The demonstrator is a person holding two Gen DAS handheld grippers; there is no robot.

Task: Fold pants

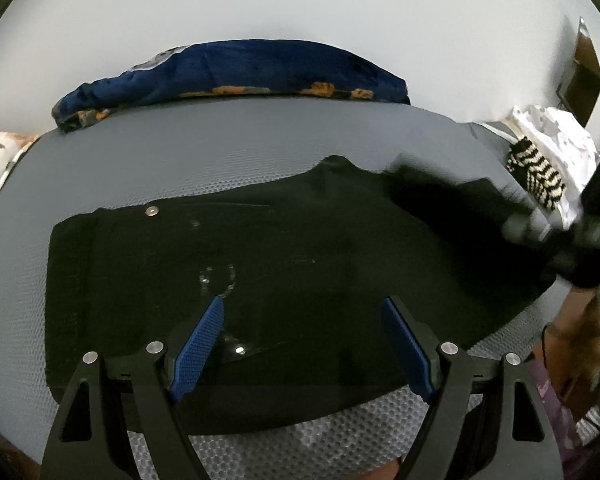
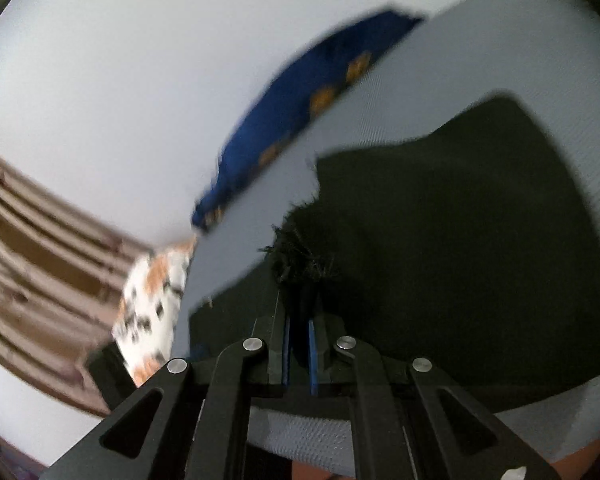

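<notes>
Two grippers working: right gripper [image 2: 299,300] pinching frayed hem of black pants [image 1: 260,264] lying mid-mattress [image 1: 228,152], folding leg over; left gripper [image 1: 302,320] hovering, fingers spread. Next probably needs hem laid toward waistband.

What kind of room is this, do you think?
Probably a bedroom: black pants lie spread on a grey mattress, with a blue blanket against the wall and patterned bedding alongside.

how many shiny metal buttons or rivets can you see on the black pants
2. One metal button sits near the far left edge of the black pants; a second rivet lies nearer, beside the open left gripper. Others may be hidden in the dark folds.
</notes>
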